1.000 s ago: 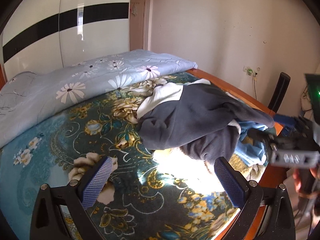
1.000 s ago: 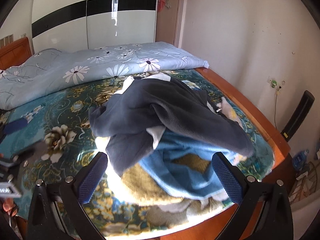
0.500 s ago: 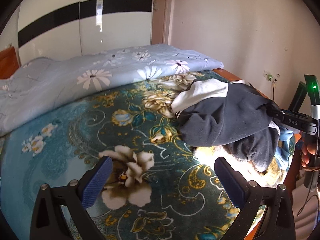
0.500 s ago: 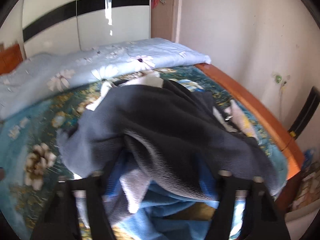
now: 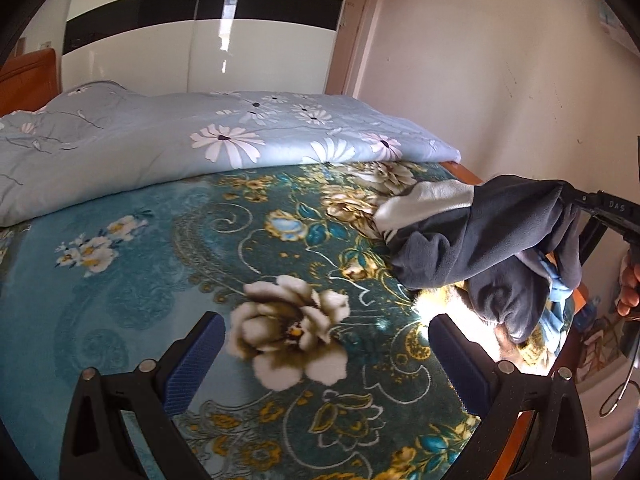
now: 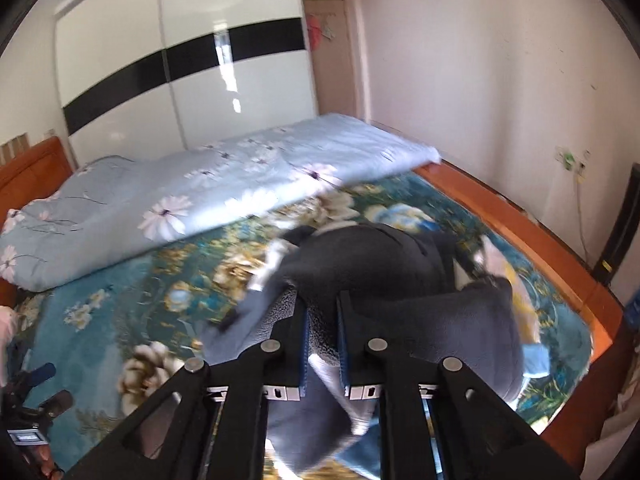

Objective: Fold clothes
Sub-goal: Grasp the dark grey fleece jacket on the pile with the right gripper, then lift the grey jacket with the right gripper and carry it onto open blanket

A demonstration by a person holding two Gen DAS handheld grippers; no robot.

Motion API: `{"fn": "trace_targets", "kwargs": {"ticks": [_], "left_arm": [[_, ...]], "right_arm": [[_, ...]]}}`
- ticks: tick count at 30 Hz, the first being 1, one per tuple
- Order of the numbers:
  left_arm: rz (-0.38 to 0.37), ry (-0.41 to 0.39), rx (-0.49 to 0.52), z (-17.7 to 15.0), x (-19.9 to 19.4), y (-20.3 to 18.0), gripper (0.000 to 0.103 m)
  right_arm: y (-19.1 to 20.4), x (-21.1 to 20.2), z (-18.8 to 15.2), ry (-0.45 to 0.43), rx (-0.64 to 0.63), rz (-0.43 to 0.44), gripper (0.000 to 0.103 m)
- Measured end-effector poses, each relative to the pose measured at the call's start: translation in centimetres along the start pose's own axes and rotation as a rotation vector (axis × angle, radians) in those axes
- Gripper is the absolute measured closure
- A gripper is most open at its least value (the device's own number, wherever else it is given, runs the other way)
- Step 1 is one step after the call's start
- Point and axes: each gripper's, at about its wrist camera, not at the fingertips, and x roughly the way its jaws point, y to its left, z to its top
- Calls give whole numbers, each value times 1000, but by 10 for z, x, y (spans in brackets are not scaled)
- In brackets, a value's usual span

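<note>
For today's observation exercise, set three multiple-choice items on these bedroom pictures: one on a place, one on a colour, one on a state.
1. Where does the folded daisy-print quilt lie?
A. on the floor
B. along the far side of the bed
C. on a chair

2. What colour is the garment in the right tool?
A. dark grey
B. red
C. yellow

3. How is the left tool?
A. shut on the quilt
B. gripping a sock
C. open with nothing in it

Answers: 1 B, it lies beyond the floral blanket; 2 A, dark grey fleece sits between the closing blue pads; 3 C, only blanket shows between its spread pads.
</note>
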Motion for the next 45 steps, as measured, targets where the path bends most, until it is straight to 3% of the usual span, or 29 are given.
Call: {"fn": "trace_targets", "kwargs": {"ticks": [4,5,7,10,14,17,20,22,23,24,32,35,37,38,39,42,45], "left_arm": [[4,-25,-36,-3,-19,27,0],[6,-29,-48,-4,-23,35,0],[14,-34,-73,-6,-31,51,0],[24,-32,-119,-12,-43,74,0],[45,-32,-138,-21,-58,101,0],[74,-31,-134,-27,-63,118,0],[79,-27,-155,-32,-60,132,0],[72,-19,-172,-33,-54,138,0],[65,-15,-177,-34,-50,138,0],[59,-11,-182,-34,-46,139,0],[58,41,-168,-39,-21,132,0],[82,45,-156,-44,-24,135,0],[96,38,-162,-47,-31,143,0],[102,32,-169,-49,-35,149,0],[110,26,-179,-51,-41,155,0],[127,7,-215,-57,-58,176,0],[141,-14,-246,-63,-76,194,0]], "right_arm": [[50,-19,13,-29,-75,53,93],[65,-25,16,-40,-100,85,101],[101,-44,23,-75,-158,182,103],[167,-65,33,-112,-320,174,103],[204,-55,34,-68,-366,162,103],[196,-43,24,-40,-368,98,103],[162,-25,12,-13,-388,-47,98],[132,-19,4,20,-368,-128,69],[118,-15,-1,37,-365,-161,44],[104,-12,-7,51,-367,-197,38],[57,38,-40,140,-366,-367,37],[46,53,-29,102,-296,-422,38],[40,53,-20,78,-208,-399,63],[36,52,-15,66,-164,-388,82],[36,49,-10,51,-131,-374,88],[43,31,6,-6,-64,-327,92],[69,2,24,-77,-79,-265,92]]}}
